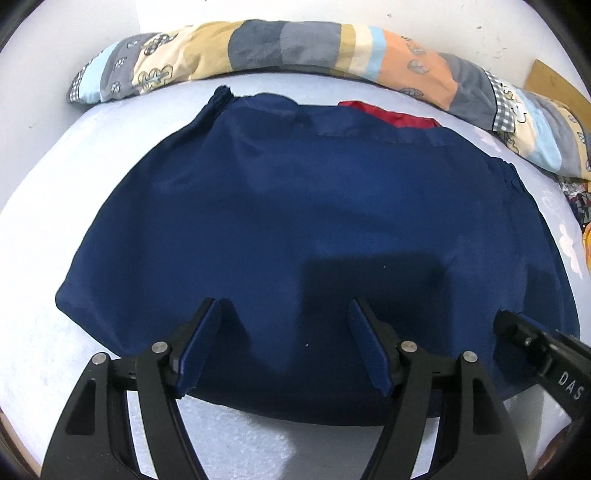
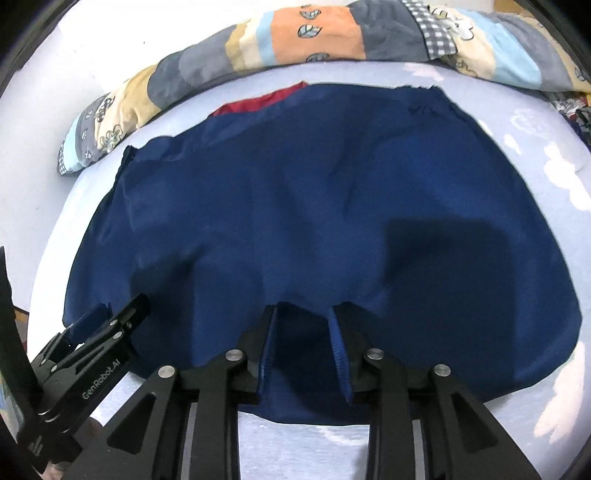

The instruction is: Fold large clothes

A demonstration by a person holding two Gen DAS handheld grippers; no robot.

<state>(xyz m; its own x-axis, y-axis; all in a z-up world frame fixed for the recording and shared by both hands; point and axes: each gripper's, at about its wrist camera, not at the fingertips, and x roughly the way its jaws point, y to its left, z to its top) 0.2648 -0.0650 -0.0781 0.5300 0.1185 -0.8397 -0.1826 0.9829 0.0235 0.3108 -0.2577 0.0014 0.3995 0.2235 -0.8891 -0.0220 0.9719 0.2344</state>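
A large navy blue garment (image 1: 314, 221) lies spread flat on the pale blue bed sheet (image 1: 44, 258), with a strip of red lining (image 1: 391, 116) showing at its far edge. It fills the right wrist view too (image 2: 314, 203). My left gripper (image 1: 286, 306) is open, its fingers hovering over the garment's near hem. My right gripper (image 2: 304, 308) is open with a narrower gap, and a ridge of the near hem lies between its fingers. Each gripper shows in the other's view, the right one (image 1: 524, 332) and the left one (image 2: 110, 317).
A rolled patchwork quilt (image 1: 295, 48) in orange, grey, tan and pale blue lies along the far side of the bed, also in the right wrist view (image 2: 314, 33). A brown board (image 1: 554, 85) and mixed items (image 1: 580, 206) sit at the far right.
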